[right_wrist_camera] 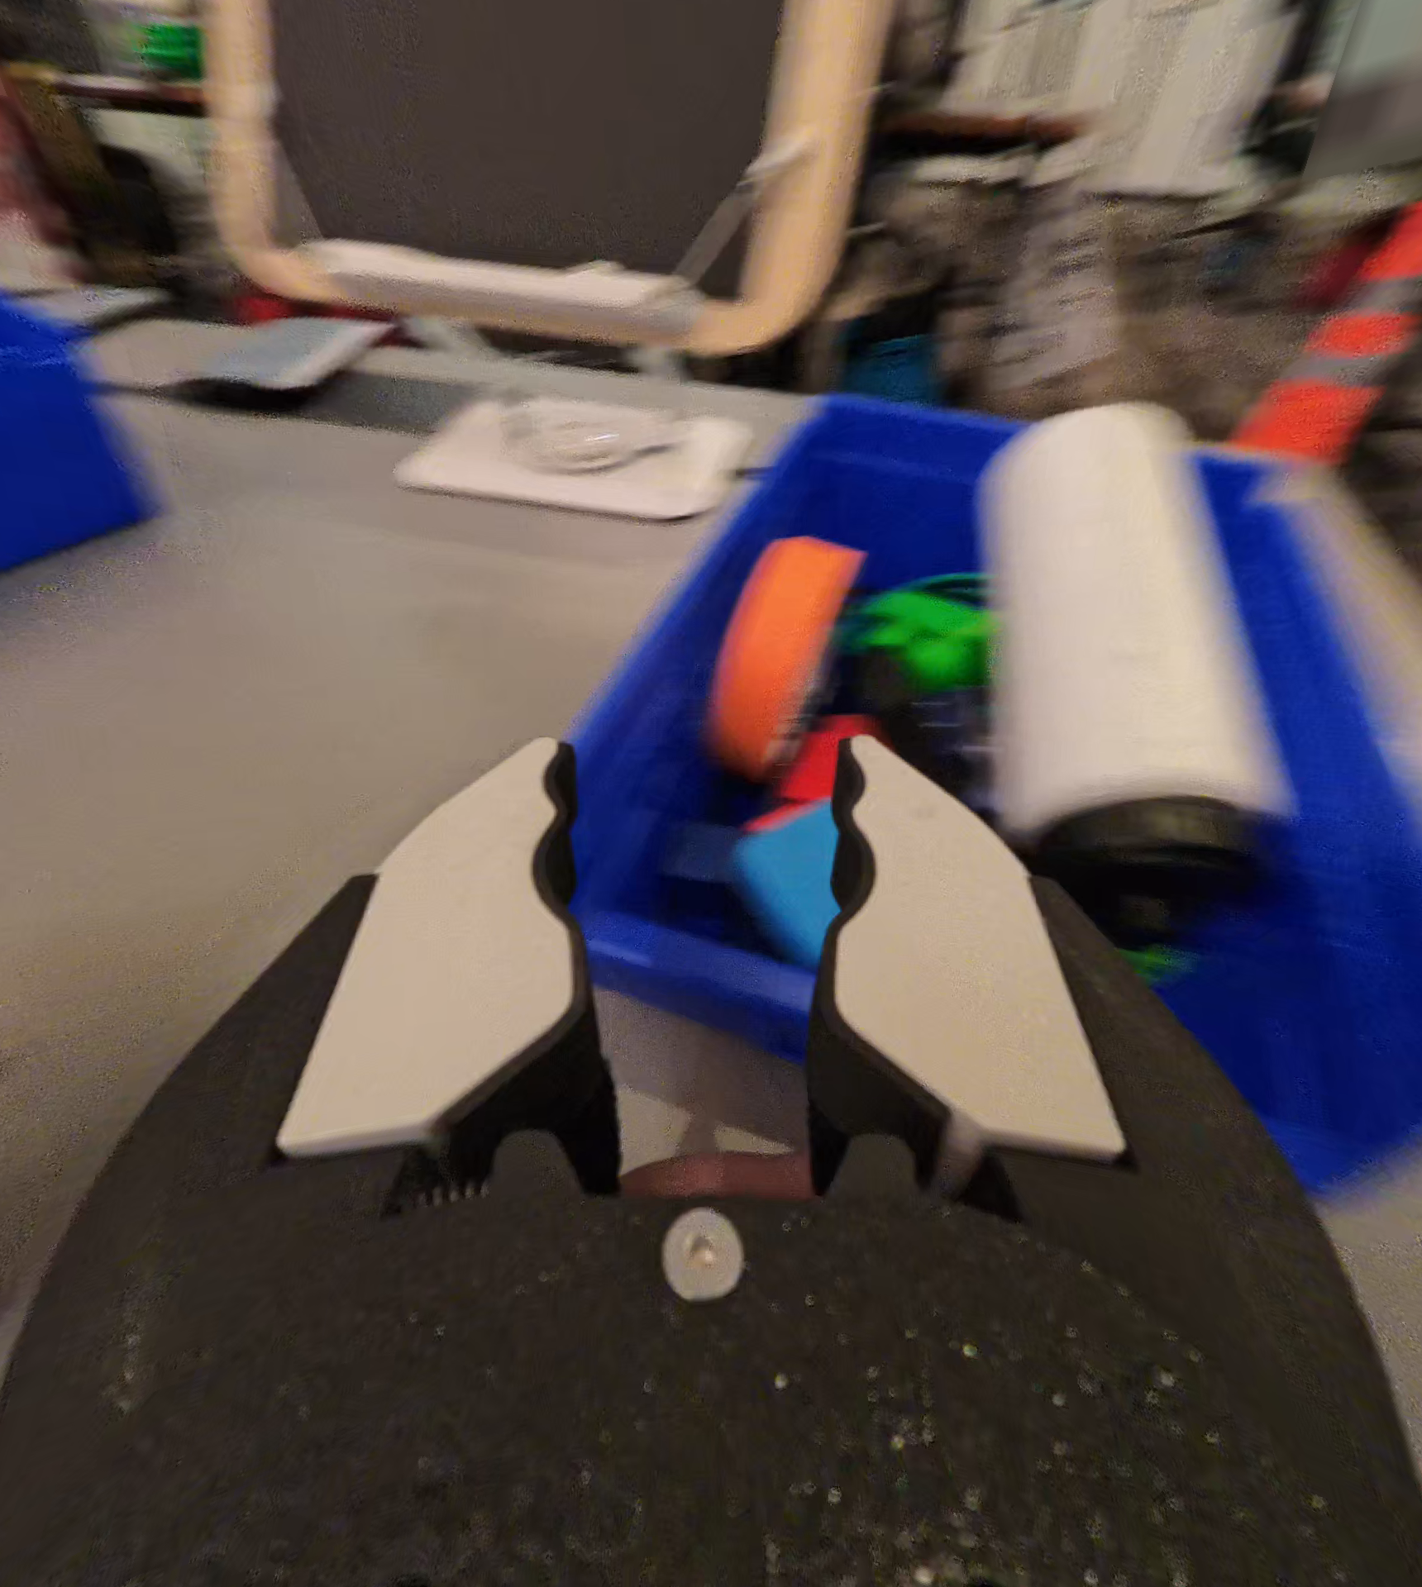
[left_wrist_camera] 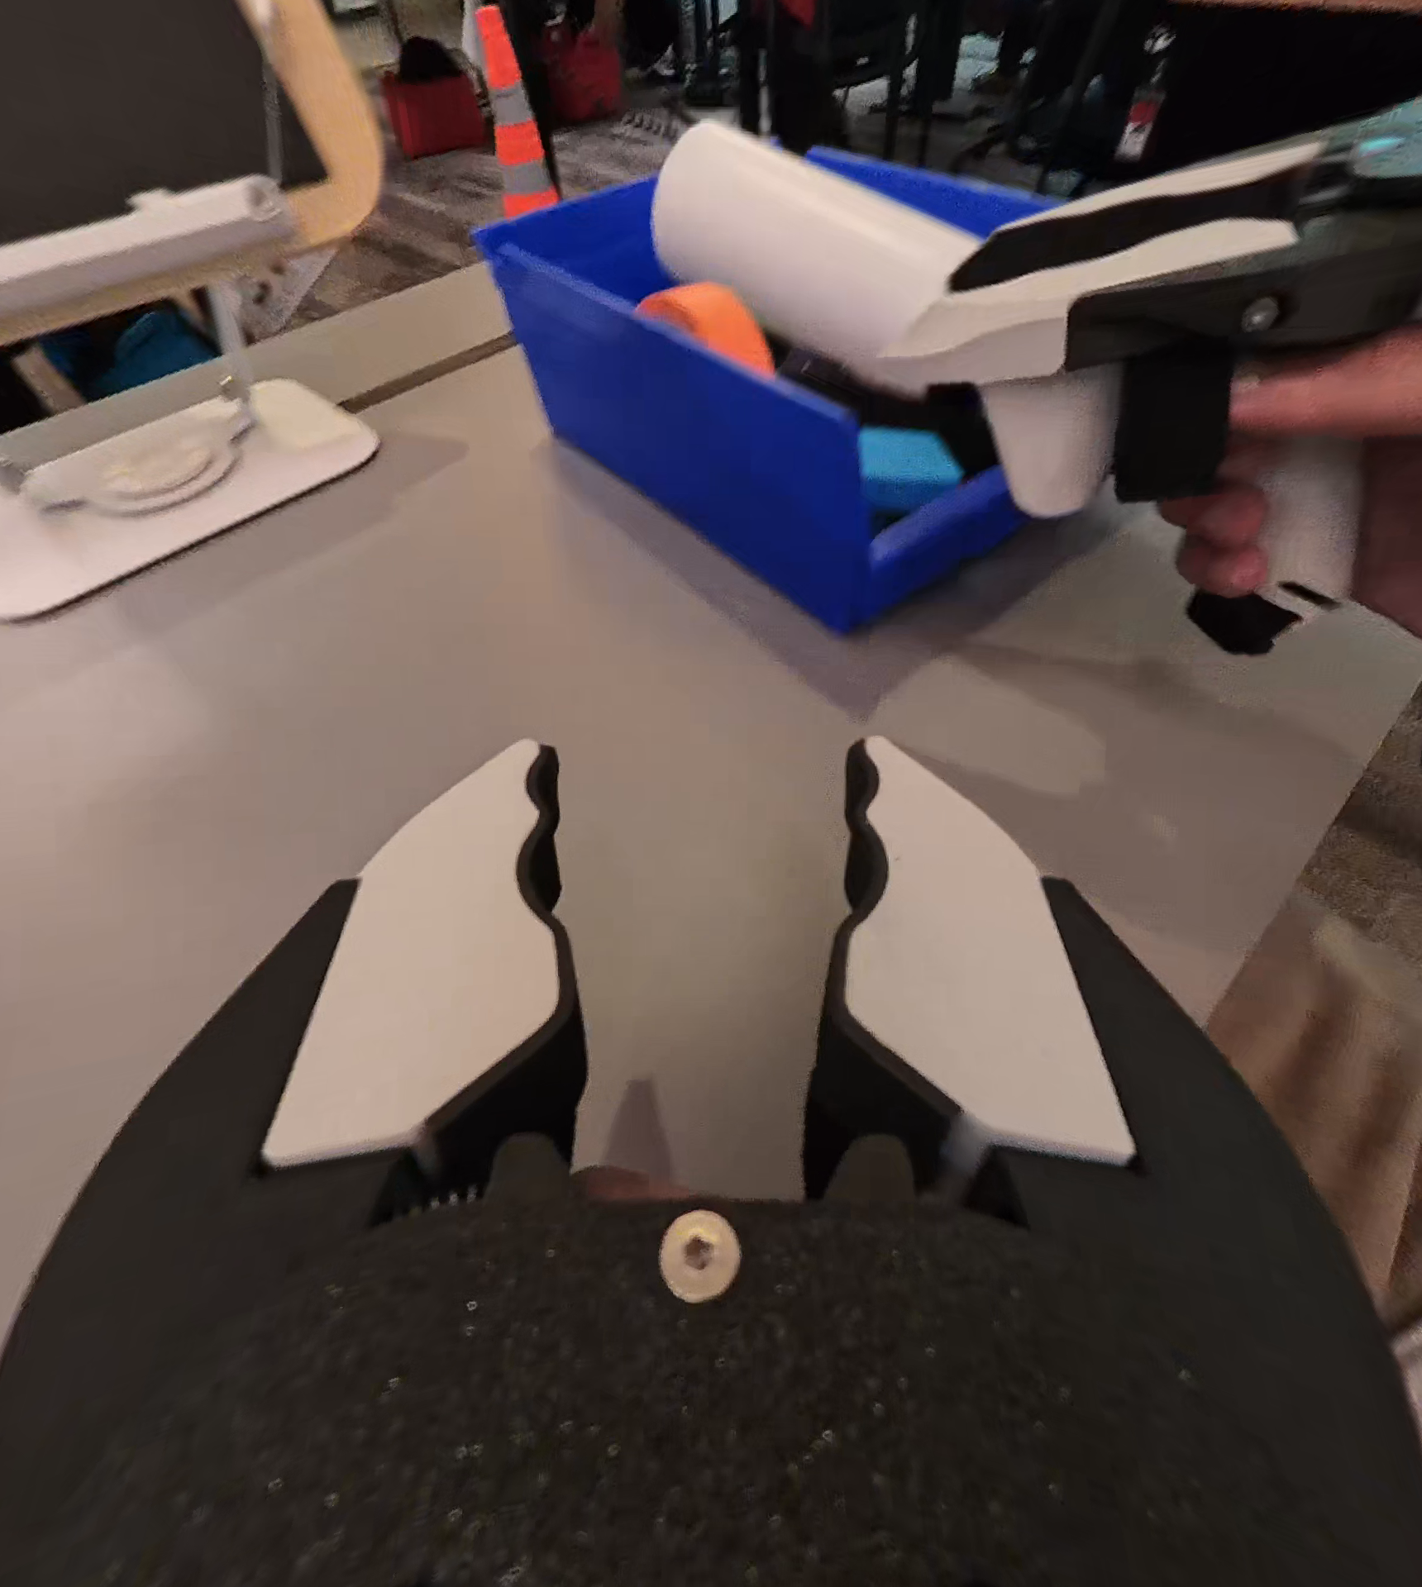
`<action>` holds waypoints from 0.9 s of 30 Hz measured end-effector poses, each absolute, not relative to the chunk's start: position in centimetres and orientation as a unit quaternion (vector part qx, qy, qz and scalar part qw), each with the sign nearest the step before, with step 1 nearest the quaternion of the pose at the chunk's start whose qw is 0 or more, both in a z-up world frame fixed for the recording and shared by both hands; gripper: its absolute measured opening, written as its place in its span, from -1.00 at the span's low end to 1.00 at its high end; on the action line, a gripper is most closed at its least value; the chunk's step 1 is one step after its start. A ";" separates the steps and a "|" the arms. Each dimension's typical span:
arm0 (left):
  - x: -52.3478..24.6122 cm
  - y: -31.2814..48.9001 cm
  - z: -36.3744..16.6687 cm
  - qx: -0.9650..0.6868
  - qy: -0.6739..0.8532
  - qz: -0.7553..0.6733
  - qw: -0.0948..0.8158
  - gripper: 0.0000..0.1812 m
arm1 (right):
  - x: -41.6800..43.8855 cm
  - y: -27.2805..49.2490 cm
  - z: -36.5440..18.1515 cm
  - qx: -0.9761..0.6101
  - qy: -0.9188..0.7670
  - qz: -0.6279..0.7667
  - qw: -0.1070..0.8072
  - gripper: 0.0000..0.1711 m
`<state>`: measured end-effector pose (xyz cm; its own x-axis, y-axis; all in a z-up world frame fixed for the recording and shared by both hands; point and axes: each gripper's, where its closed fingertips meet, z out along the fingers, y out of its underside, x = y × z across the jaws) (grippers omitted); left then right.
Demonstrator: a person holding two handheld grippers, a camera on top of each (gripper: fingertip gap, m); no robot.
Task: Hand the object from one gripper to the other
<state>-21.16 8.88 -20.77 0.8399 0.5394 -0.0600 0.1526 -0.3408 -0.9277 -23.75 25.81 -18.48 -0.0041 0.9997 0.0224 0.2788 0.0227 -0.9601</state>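
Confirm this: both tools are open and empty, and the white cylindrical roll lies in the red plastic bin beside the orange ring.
Wrong in one respect: the plastic bin is blue, not red, as the right wrist view shows. The rest holds: the left tool and right tool are open and empty, and the white cylindrical roll lies in that bin beside the orange ring.
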 end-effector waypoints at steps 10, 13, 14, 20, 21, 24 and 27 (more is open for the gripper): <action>-26.8 24.0 -23.0 -0.795 -0.263 0.118 0.534 -0.34 | -20.5 42.8 -22.7 -0.708 -0.462 0.332 0.419 -0.46; -27.1 24.3 -24.1 -0.790 -0.290 0.090 0.533 -0.43 | -21.0 42.0 -25.7 -0.727 -0.468 0.357 0.353 -0.61; -26.9 24.4 -24.1 -0.789 -0.297 0.079 0.532 -0.58 | -21.3 41.6 -25.7 -0.723 -0.464 0.379 0.344 -0.65; -27.8 23.6 -24.0 -0.800 -0.303 0.213 0.473 -0.88 | -21.3 41.3 -25.1 -0.742 -0.461 0.324 0.363 -0.96; -27.7 23.3 -23.9 -0.792 -0.314 0.212 0.478 -0.89 | -21.1 41.0 -24.9 -0.742 -0.461 0.312 0.373 -0.96; -28.1 21.0 -23.0 -0.778 -0.330 0.240 0.478 -0.93 | -20.9 38.5 -23.8 -0.739 -0.453 0.319 0.384 -0.97; -28.8 17.1 -21.7 -0.770 -0.343 0.251 0.476 -0.94 | -21.8 34.6 -22.1 -0.718 -0.452 0.348 0.399 -0.97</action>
